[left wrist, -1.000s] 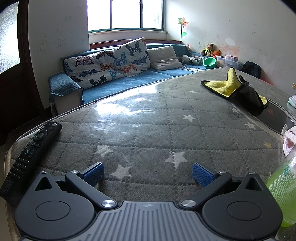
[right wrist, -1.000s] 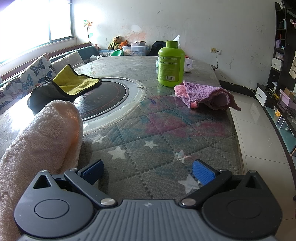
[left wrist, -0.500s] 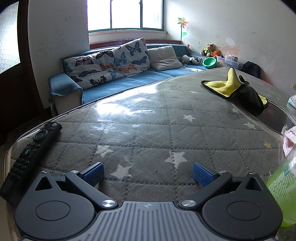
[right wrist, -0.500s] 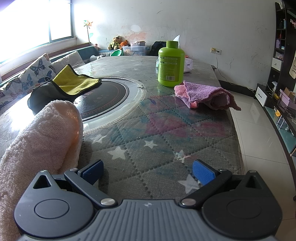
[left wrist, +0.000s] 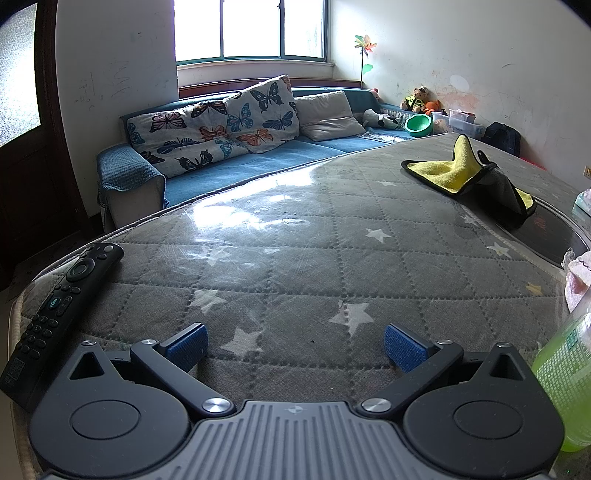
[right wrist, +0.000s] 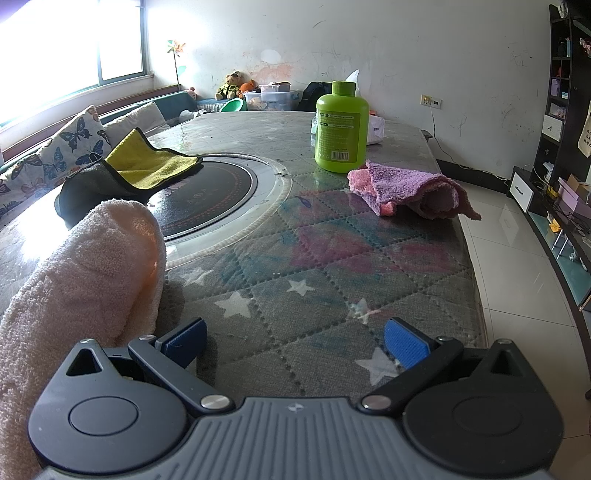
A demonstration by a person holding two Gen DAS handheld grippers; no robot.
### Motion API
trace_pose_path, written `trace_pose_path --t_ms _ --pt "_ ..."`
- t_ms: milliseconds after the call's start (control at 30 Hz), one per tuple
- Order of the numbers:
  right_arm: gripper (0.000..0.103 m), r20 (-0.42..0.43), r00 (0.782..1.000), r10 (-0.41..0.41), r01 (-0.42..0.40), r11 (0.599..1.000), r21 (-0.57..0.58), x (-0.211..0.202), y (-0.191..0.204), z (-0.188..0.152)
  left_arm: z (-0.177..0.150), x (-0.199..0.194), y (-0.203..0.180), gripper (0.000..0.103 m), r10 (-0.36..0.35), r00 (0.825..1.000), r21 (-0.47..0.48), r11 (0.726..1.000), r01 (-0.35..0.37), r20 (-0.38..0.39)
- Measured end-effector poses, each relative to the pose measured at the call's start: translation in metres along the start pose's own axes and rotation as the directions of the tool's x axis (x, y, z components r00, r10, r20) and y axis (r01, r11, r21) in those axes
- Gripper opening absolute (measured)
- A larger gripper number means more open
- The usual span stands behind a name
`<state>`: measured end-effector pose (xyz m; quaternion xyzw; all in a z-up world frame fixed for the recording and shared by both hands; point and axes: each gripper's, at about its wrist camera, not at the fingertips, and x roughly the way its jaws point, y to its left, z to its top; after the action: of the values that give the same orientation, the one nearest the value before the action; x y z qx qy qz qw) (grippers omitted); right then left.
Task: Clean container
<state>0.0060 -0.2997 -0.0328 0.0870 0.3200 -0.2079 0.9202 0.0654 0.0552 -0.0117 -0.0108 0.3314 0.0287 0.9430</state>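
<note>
Daylight pours from the window [left wrist: 251,27] at 12 o'clock, glaring on the table [left wrist: 236,218]. In the right wrist view it blows out at 10 o'clock. Fisheye edges bend; corners seem slightly soft.

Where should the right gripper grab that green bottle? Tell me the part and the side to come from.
Grip the green bottle around its straight cylindrical body, below the narrower cap. It stands upright, so bring the open right gripper in level from the near side, passing left of the pink-purple cloth lying against its base at the right.

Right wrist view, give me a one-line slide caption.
Open right gripper faces a green bottle, pink-purple cloth and yellow cloth on a quilted table.
</note>
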Motion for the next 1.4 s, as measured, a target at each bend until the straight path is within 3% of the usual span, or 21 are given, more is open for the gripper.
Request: trace_pose_path --t_ms 1400 --pt "0.103 0.000 1.000 0.000 0.000 1.000 0.000 -0.0001 -0.0002 -0.0001 -0.0001 -0.0001 -0.0001 0.103 0.000 1.000 0.000 1.000 0.000 0.000"
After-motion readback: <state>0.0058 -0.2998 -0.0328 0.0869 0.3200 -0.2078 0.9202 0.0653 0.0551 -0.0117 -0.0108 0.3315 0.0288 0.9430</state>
